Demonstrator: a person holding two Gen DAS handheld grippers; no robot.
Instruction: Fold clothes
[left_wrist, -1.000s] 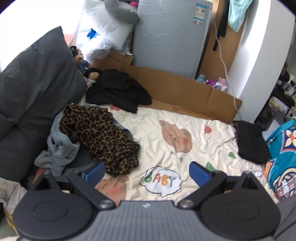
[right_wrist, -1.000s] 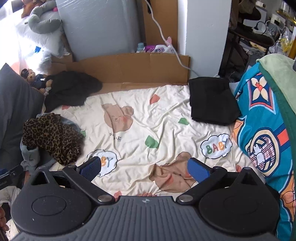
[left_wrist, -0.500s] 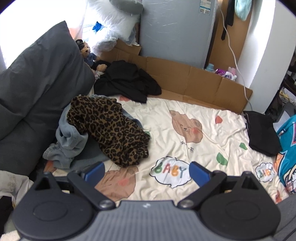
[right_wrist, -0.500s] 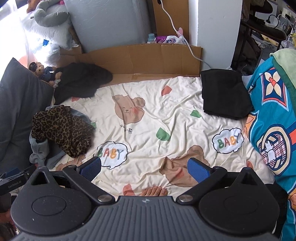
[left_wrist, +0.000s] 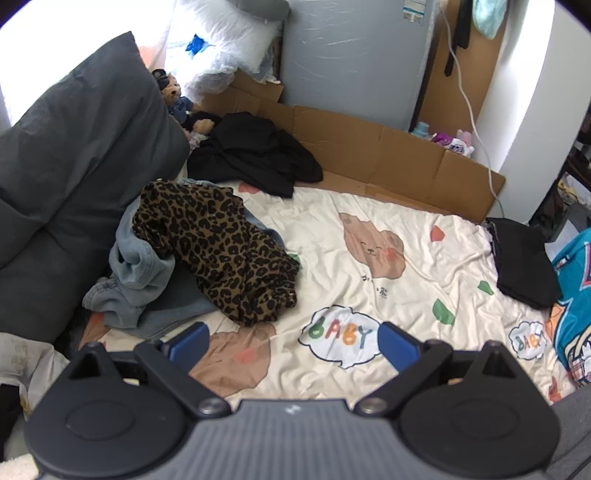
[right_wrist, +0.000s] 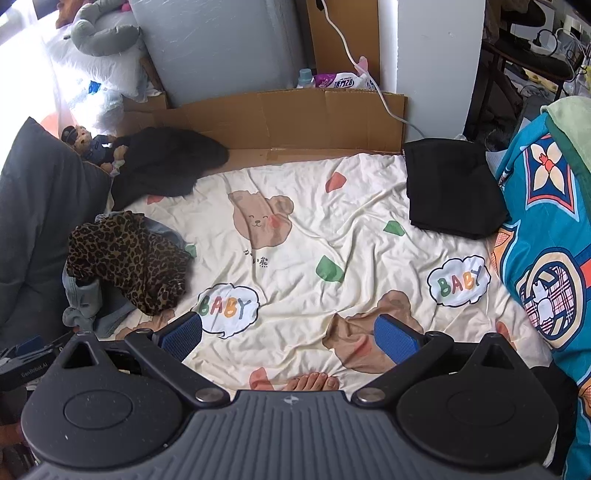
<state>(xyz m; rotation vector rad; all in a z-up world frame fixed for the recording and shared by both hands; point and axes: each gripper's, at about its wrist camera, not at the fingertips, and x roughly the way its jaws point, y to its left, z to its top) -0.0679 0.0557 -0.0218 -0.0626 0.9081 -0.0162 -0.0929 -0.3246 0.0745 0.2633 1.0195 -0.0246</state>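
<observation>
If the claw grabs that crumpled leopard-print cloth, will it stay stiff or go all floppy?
Probably floppy: the crumpled leopard-print cloth lies in soft folds and would likely dangle. It looks thin, so probably light. It drapes over the blue-grey garment, which might drag along.

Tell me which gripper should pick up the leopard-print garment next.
Left. The left gripper hovers with its jaws open just short of the leopard-print garment. For the right gripper, also open, the garment lies far off to its left, across the sheet.

Leopard-print garment (left_wrist: 218, 247) on grey-blue clothes (left_wrist: 133, 273); cream bear-print sheet (left_wrist: 369, 295); black folded garment (right_wrist: 450, 192).
</observation>
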